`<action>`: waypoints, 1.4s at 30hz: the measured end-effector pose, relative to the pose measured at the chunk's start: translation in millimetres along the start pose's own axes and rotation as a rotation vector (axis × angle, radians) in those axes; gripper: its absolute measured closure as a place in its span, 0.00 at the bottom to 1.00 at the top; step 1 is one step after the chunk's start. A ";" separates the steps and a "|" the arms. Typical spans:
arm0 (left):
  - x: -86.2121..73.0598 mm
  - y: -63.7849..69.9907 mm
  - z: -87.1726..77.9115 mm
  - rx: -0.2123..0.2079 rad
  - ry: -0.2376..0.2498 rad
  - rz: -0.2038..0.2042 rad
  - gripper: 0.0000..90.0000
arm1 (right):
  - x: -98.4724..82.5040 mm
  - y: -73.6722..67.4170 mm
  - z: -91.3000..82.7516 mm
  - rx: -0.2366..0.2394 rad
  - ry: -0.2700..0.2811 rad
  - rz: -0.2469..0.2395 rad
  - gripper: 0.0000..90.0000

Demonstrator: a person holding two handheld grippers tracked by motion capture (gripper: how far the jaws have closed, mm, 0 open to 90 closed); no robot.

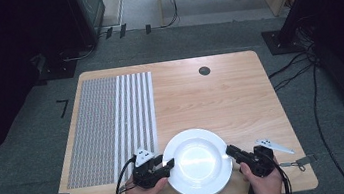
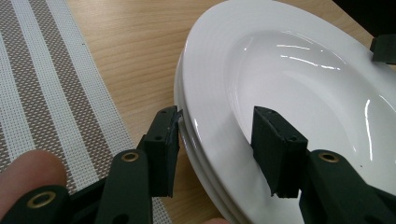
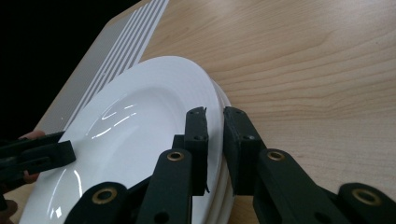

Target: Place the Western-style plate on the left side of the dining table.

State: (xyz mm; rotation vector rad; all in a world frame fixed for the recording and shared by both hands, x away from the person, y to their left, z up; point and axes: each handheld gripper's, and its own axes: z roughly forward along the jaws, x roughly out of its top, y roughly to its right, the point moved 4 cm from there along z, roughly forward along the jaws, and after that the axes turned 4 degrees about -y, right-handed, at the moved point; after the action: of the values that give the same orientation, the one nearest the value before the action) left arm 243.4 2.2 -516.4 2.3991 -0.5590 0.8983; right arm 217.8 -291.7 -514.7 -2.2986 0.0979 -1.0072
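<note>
White plates (image 1: 198, 163) — right tongs (image 3: 215, 133) pinching top rim, left tongs (image 2: 215, 140) agape.

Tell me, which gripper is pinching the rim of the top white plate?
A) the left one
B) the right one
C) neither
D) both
B: in the right gripper view, the right gripper has its fingers closed on the rim of the top white plate, while in the left gripper view the left gripper has its fingers spread wide on either side of the rim, not yet pinching.
</note>
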 end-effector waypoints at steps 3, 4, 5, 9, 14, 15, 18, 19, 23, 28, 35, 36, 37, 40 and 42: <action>-0.4 0.1 0.3 0.003 0.001 0.001 0.59 | 2.3 0.5 -3.7 0.048 0.011 0.063 0.92; -0.5 0.0 0.3 0.003 0.001 0.001 0.59 | 4.2 -1.2 -5.5 0.094 0.023 0.094 0.92; -0.5 -0.4 0.2 0.000 0.000 -0.001 0.59 | 4.1 -2.5 -4.9 0.106 0.019 0.095 0.91; -0.5 -0.5 0.2 -0.001 0.001 -0.005 0.59 | 0.9 -5.4 -0.4 0.115 0.010 0.104 0.89; -0.7 -0.6 0.1 -0.002 0.002 -0.005 0.60 | -1.2 -7.4 3.0 0.126 0.062 0.081 0.89; -0.7 -0.4 -0.3 -0.001 0.004 -0.006 0.60 | -1.2 -7.4 3.0 0.126 0.062 0.081 0.89; -0.1 0.2 -1.9 0.007 0.021 0.004 0.62 | -1.2 -8.7 4.7 0.146 0.094 0.062 0.89; 0.4 0.4 -3.1 0.008 0.030 0.002 0.64 | -1.2 -9.1 5.9 0.156 0.108 0.058 0.89; 0.5 -1.1 -3.8 -0.005 0.031 0.001 0.65 | -1.7 -8.8 7.1 0.159 0.119 0.059 0.90; 0.5 -3.5 -5.3 -0.025 0.041 -0.019 0.67 | -3.0 -9.2 9.3 0.163 0.150 0.058 0.90; 1.7 -8.0 -9.0 -0.072 0.063 -0.083 0.71 | -2.9 -11.2 13.6 0.155 0.173 0.077 0.89; 1.7 -8.0 -9.0 -0.072 0.063 -0.083 0.72 | -2.9 -11.2 13.6 0.155 0.173 0.077 0.89; 2.2 -9.0 -9.9 -0.083 0.066 -0.087 0.72 | -2.8 -11.3 13.9 0.155 0.175 0.080 0.89; 3.9 -10.4 -12.6 -0.094 0.079 -0.093 0.73 | -2.0 -13.2 13.6 0.161 0.187 0.083 0.89; 4.8 -11.0 -14.6 -0.093 0.094 -0.098 0.74 | -1.2 -15.2 13.1 0.165 0.191 0.082 0.89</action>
State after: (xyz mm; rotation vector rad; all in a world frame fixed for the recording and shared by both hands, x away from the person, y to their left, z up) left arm 245.6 18.5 -507.1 2.2669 -0.4338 0.9169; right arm 223.3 -272.4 -513.6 -2.0301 0.1797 -1.1466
